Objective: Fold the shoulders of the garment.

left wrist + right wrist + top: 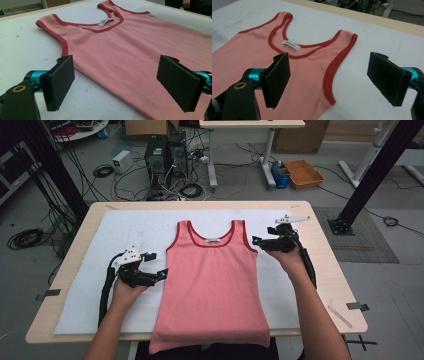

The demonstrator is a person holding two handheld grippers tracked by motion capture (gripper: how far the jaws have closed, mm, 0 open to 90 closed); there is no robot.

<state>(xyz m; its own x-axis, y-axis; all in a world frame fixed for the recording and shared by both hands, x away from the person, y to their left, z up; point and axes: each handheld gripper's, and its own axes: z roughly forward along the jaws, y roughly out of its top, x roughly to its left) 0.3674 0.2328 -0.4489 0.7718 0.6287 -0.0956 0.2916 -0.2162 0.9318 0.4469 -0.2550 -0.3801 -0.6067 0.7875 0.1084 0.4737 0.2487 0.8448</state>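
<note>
— Fingers on both grippers?
— Spread wide, holding nothing. Pink tank top point(212, 285) lies flat mid-table on the white mat point(90, 270), likely for folding; left gripper point(156, 272) and right gripper point(260, 242) flank its sides, probably to pinch them.

On the counter point(320, 270) lay one white mat point(125, 235) bearing one pink tank top point(212, 285), with two tools beside the top, the left tool point(156, 265) and right tool point(260, 241).
</note>
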